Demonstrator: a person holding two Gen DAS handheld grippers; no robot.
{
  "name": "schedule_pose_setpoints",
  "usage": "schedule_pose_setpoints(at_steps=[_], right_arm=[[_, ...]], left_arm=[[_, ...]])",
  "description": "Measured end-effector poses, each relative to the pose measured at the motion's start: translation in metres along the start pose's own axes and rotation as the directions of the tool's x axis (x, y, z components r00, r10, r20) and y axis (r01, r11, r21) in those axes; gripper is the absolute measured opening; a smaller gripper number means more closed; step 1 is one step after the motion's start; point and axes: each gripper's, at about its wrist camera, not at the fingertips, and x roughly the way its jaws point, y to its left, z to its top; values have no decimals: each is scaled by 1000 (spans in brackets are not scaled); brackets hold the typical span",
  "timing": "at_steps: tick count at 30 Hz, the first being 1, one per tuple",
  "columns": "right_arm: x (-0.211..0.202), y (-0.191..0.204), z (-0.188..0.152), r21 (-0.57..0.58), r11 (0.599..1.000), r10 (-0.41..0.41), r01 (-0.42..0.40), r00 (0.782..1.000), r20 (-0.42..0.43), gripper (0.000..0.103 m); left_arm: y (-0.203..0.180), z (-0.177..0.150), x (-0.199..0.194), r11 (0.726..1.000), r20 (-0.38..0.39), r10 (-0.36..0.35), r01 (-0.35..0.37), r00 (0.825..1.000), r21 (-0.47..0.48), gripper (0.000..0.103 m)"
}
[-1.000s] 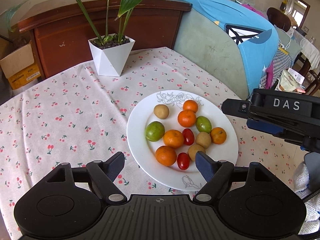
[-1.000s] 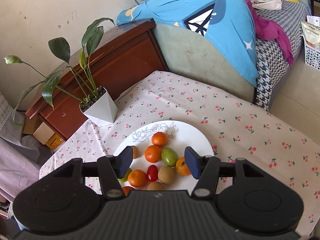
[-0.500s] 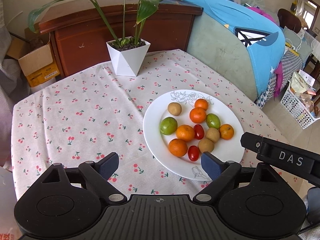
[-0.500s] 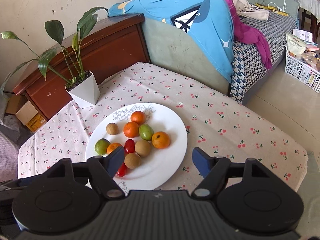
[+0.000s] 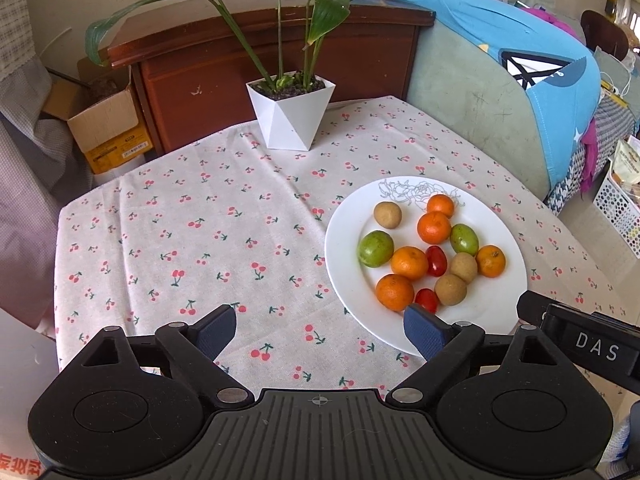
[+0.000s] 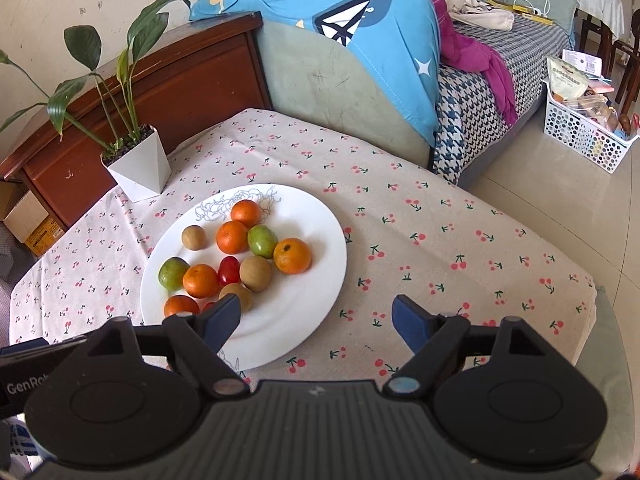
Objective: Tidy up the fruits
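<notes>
A: Our left claw [image 5: 319,330] is spread over the counter [image 5: 192,240], empty; only its view shows "DAS" on the right tool.

B: Our right claw [image 6: 316,320] is spread and empty too. Only here we see the basket [image 6: 580,136] and "GenRo" lettering. The fruits [image 6: 236,256] lie on the plate [image 6: 304,312], the counter's right edge near.

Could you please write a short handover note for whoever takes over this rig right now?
Left gripper: open, empty, above the tablecloth beside the plate.
Right gripper: open, empty, over the plate's near edge.
All fruit sits mixed on the plate: five oranges, e.g.; two green fruits; three brown ones; two red tomatoes.
Done: no sorting visible. Left: group the fruit by kind.
</notes>
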Motion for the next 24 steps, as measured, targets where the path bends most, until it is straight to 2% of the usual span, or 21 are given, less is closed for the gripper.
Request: schedule_pose_setpoints(at_steps=[11, 24], right_arm=[[10, 14, -7, -46, 999, -23, 22, 1000, -21, 83], [12, 21, -8, -73, 996, -46, 46, 999, -3, 83]], left_arm=[[1, 0, 10, 998, -17, 70, -70, 997, 8, 92], [-1, 0, 14, 994, -16, 110, -110, 994, 23, 92]])
